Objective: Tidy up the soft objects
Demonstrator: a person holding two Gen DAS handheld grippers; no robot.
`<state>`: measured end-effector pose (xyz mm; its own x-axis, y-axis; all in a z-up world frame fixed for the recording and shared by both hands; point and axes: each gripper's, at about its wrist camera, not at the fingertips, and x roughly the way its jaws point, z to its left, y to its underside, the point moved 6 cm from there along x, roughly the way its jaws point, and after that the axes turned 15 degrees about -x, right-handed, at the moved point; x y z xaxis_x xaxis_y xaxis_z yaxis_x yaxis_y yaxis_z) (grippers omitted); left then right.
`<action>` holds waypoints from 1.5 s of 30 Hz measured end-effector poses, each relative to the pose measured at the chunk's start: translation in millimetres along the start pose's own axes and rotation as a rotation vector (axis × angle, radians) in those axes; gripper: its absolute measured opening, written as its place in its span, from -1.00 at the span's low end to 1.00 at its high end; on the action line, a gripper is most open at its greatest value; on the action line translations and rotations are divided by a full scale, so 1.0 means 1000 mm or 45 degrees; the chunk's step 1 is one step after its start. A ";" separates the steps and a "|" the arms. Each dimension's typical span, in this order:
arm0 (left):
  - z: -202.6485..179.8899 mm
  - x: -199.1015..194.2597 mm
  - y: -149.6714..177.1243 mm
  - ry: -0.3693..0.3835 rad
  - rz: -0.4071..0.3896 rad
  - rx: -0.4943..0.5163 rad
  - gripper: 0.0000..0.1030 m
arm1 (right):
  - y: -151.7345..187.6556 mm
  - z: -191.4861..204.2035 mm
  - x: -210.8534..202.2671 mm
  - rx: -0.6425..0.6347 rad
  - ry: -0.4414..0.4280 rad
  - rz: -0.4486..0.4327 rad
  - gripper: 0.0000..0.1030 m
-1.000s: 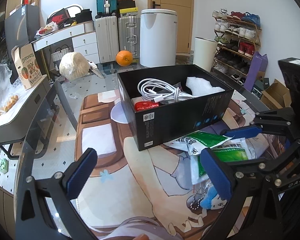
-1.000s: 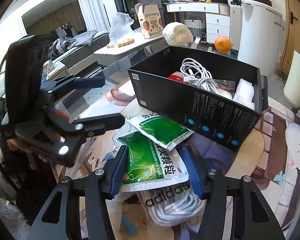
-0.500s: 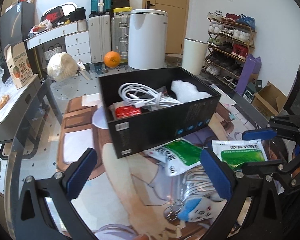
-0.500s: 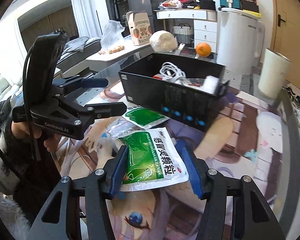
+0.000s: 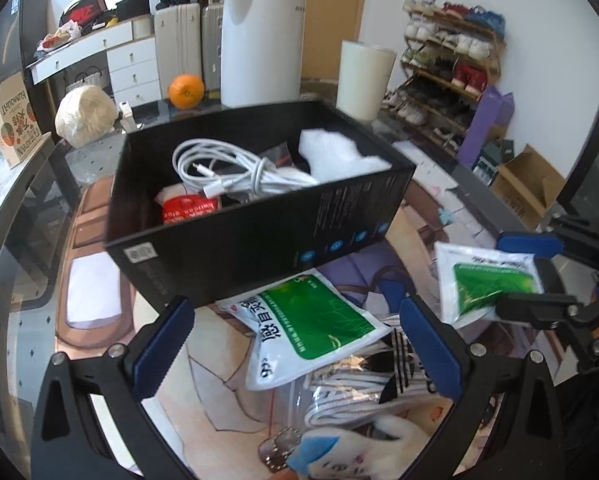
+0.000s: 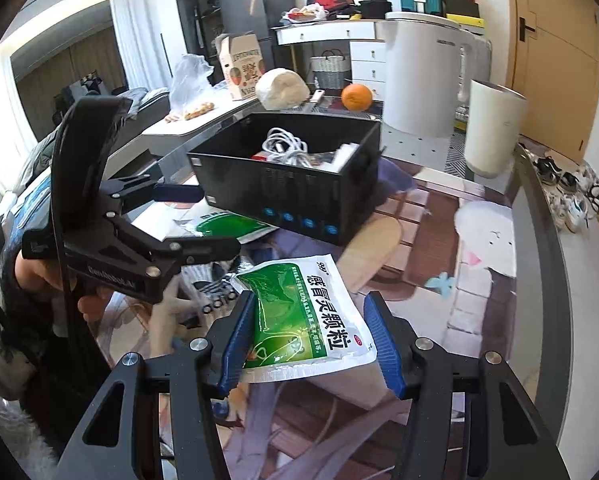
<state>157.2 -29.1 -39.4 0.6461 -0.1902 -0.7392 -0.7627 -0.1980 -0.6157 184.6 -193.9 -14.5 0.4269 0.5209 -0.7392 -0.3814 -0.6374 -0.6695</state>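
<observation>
My right gripper is shut on a green-and-white sachet and holds it above the table, in front of the black box. In the left wrist view that sachet hangs at the right in the right gripper. My left gripper is open and hovers over a second sachet lying against the box. A bag of white laces and a plush toy lie below it. The box holds a white cable, a white soft piece and a red pouch.
The glass table carries a printed mat. At its far edge sit an orange and a wrapped pale ball. Behind stand a white bin, a cream bin and a shoe rack.
The right gripper has lifted the sachet off the pile and carried it up and away from the box. The left gripper has swung over the second sachet and the laces bag.
</observation>
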 end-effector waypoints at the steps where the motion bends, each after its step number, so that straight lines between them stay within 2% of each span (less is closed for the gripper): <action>1: -0.001 0.004 0.001 -0.019 0.013 -0.003 1.00 | 0.001 -0.003 0.000 0.009 0.007 0.001 0.08; 5: 0.001 0.015 0.000 -0.079 0.046 -0.024 1.00 | 0.003 -0.010 0.003 0.033 0.022 0.011 0.08; 9: 0.004 0.021 0.001 -0.051 0.090 -0.076 0.96 | 0.002 -0.012 0.003 0.036 0.030 0.012 0.08; 12: 0.005 0.024 0.003 -0.036 0.110 -0.094 0.77 | 0.001 -0.011 0.003 0.033 0.033 0.011 0.08; 17: 0.003 0.022 0.004 -0.036 0.100 -0.067 0.62 | 0.001 -0.010 0.005 0.031 0.034 0.015 0.08; 18: 0.002 0.021 0.004 -0.033 0.094 -0.062 0.51 | 0.001 -0.009 0.005 0.029 0.036 0.016 0.08; 22: 0.000 0.015 0.007 -0.020 0.084 -0.030 0.28 | -0.001 -0.006 0.006 0.022 0.035 0.016 0.08; 35: -0.001 0.004 0.008 0.012 0.071 -0.006 0.20 | -0.004 -0.002 0.009 0.010 0.038 0.015 0.08; 45: 0.000 -0.021 0.006 0.055 -0.022 0.013 0.20 | -0.017 0.003 0.003 -0.009 0.051 -0.050 0.08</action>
<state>138.8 -26.5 -27.5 0.6597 -0.2280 -0.7161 -0.7515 -0.1917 -0.6313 189.5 -179.5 -5.6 0.4743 0.5226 -0.7085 -0.3580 -0.6207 -0.6975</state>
